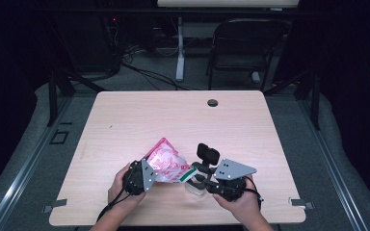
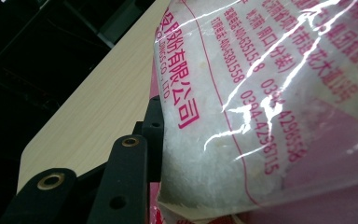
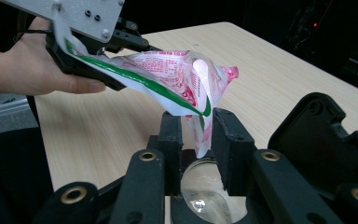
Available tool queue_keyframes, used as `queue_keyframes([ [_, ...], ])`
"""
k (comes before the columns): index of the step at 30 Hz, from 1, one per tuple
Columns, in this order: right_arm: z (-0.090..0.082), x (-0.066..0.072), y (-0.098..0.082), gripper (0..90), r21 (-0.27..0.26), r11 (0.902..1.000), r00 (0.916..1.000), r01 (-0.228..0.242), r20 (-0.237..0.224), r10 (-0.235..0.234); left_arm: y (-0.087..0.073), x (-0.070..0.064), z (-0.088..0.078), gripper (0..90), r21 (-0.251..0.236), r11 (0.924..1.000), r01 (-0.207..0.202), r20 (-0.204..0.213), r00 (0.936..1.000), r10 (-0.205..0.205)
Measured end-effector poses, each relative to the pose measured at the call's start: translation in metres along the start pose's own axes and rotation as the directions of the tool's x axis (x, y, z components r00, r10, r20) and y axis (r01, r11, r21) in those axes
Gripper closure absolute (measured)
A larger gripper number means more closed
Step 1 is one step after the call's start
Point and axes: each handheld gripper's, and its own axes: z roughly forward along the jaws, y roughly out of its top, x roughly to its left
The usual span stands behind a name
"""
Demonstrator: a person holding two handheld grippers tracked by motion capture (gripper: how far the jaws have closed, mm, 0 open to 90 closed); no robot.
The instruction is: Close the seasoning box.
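Observation:
A pink-and-white plastic bag [image 1: 166,163] of white grains hangs tilted over the table's front edge. My left gripper [image 1: 155,172] is shut on it; in the left gripper view one black finger [image 2: 153,133] presses the bag [image 2: 261,93], and the other is hidden behind it. In the right gripper view the bag [image 3: 168,70] droops from the left gripper [image 3: 121,44], and its cut corner hangs loose between the parted jaws of my right gripper [image 3: 198,126], which is open. Under that corner stands a clear glass vessel [image 3: 205,196], also visible in the high view [image 1: 195,188].
The wooden table [image 1: 173,115] has a cable hole [image 1: 212,102] near its far edge. A dark chair [image 1: 243,48] and a white desk leg [image 1: 179,53] stand beyond it on grey carpet.

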Motion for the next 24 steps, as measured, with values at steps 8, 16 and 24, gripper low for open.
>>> queue_keyframes([
  [8, -0.001, 0.009, 0.004, 69.6, 0.011, 0.9859, 0.9841, 0.167, 0.06, -0.167, 0.002, -0.001, 0.002, 66.5, 0.006, 0.9999, -0.011, 0.003, 0.9999, 0.011],
  [16, 0.002, 0.018, 0.008, 69.9, 0.025, 0.9711, 0.9696, 0.237, 0.055, -0.238, 0.006, -0.002, 0.001, 66.5, -0.002, 0.9992, -0.041, -0.004, 0.9992, 0.041],
  [24, 0.01, 0.019, 0.006, 73.5, 0.05, 0.966, 0.9658, 0.254, 0.042, -0.256, 0.01, -0.004, -0.001, 66.5, -0.008, 0.998, -0.063, -0.012, 0.998, 0.063],
])
